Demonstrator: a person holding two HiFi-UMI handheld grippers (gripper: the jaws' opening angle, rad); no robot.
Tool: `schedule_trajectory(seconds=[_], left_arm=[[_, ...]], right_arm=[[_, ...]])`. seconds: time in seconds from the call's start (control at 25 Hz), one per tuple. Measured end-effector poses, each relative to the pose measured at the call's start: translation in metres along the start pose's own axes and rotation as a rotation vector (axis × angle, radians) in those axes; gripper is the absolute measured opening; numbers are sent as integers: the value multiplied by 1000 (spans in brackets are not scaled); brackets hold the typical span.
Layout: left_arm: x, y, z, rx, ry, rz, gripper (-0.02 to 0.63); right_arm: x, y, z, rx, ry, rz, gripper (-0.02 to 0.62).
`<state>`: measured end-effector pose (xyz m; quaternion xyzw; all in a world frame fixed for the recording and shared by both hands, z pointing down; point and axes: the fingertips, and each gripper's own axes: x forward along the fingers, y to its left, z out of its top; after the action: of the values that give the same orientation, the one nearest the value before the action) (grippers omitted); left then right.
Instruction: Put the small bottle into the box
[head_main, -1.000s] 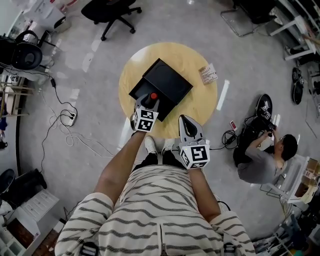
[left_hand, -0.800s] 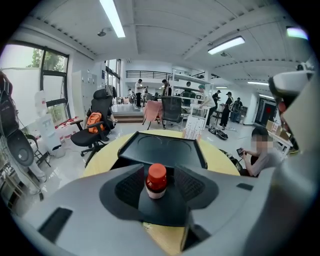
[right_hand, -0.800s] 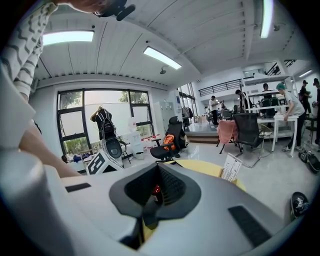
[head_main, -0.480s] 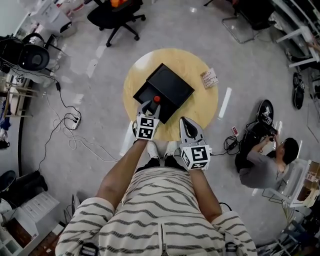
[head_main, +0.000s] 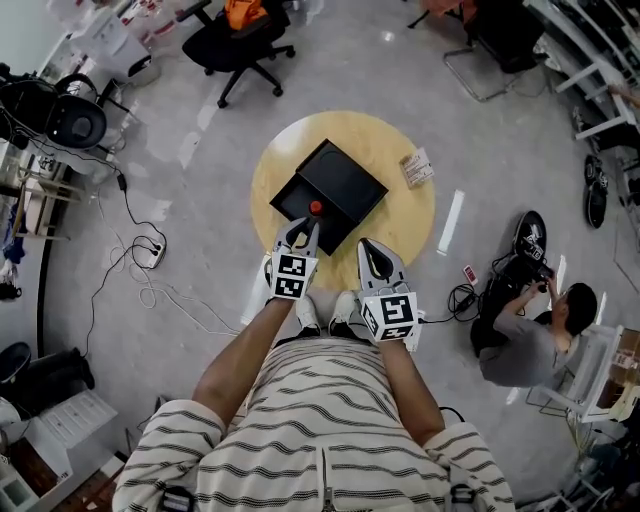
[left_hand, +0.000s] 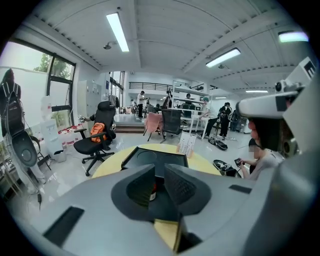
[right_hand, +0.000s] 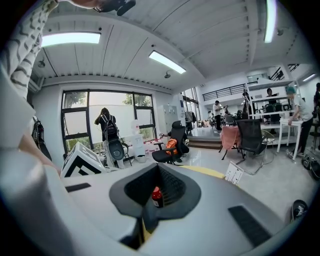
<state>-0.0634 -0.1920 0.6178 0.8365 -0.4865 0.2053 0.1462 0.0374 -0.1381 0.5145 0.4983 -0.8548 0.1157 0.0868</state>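
Note:
The small bottle (head_main: 315, 208), with its red cap, stands on the black box (head_main: 335, 180) on the round wooden table (head_main: 405, 215). My left gripper (head_main: 306, 224) reaches it from the near side. In the left gripper view the bottle (left_hand: 152, 190) sits between the closing jaws, against the left pad, with a dark slit showing before the right pad. My right gripper (head_main: 367, 245) hovers over the table's near edge, right of the bottle, with only a narrow gap between its jaws and nothing in them. Through that gap the bottle (right_hand: 157, 196) shows beyond.
A card stand (head_main: 417, 167) sits on the table's far right. A black office chair (head_main: 240, 45) is beyond the table. Cables and a power strip (head_main: 152, 250) lie on the floor to the left. A person (head_main: 525, 335) crouches to the right.
The left gripper stayed at the bottle while its jaws drew in around it. The head camera moved, so the table sits lower in view. The right gripper kept its place.

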Motion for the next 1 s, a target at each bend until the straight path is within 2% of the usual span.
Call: schedule_trajectory(seconds=[0.4,0.8,1.0], left_arm=[[-27,-13,25,-12,-84,3,53],[-51,-24,36,15,-148,-13,23],[-59,-28,40,25,-171,-12,20]], right_arm=[[-2,-6,-3,37,-8,5,18],[-5,0,-6,14,-20,14,18],[-8,-2,-9,39,-17,20,18]])
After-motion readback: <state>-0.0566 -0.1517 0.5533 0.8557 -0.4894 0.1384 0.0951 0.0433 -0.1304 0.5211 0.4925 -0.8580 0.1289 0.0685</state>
